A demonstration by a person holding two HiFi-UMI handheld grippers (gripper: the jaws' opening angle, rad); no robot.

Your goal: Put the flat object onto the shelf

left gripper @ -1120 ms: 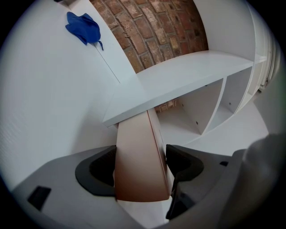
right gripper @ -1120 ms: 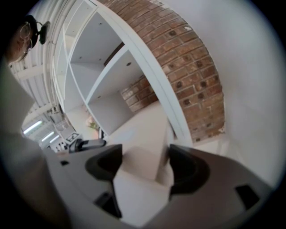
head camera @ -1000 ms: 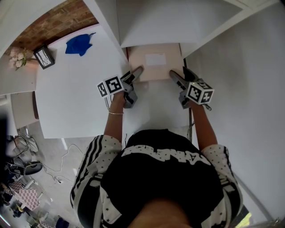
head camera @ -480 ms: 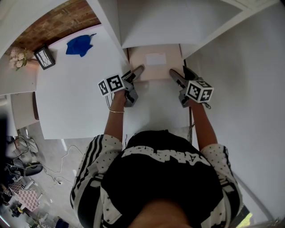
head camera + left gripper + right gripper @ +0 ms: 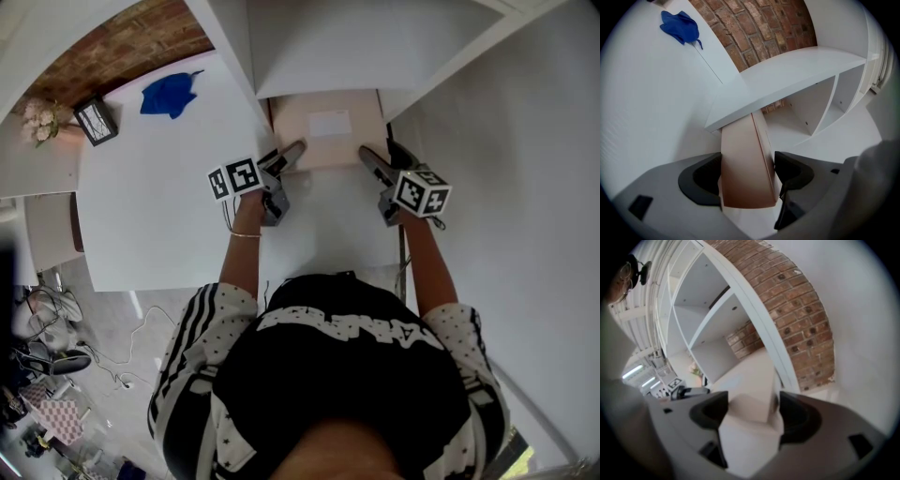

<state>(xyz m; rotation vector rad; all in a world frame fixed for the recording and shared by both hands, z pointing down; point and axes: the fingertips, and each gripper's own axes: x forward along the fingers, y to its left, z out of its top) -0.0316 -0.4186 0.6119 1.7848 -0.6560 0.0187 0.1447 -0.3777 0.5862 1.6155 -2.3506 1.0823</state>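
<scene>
The flat object is a thin beige box point(image 5: 326, 127) with a white label, lying partly inside a white shelf compartment point(image 5: 319, 47). My left gripper point(image 5: 289, 153) is shut on the box's near left edge, and my right gripper point(image 5: 371, 157) is shut on its near right edge. In the left gripper view the box point(image 5: 743, 159) runs forward between both pads of that gripper point(image 5: 747, 171) and slips under a white shelf board point(image 5: 787, 77). From the right gripper's camera, the box corner point(image 5: 752, 397) sits clamped in the right gripper point(image 5: 753, 411).
A white table point(image 5: 159, 206) lies to the left, with a blue cloth point(image 5: 167, 94), a small framed picture point(image 5: 94, 120) and flowers point(image 5: 36, 120) at its far side. A brick wall point(image 5: 797, 310) backs the shelf. Cables lie on the floor point(image 5: 56, 356).
</scene>
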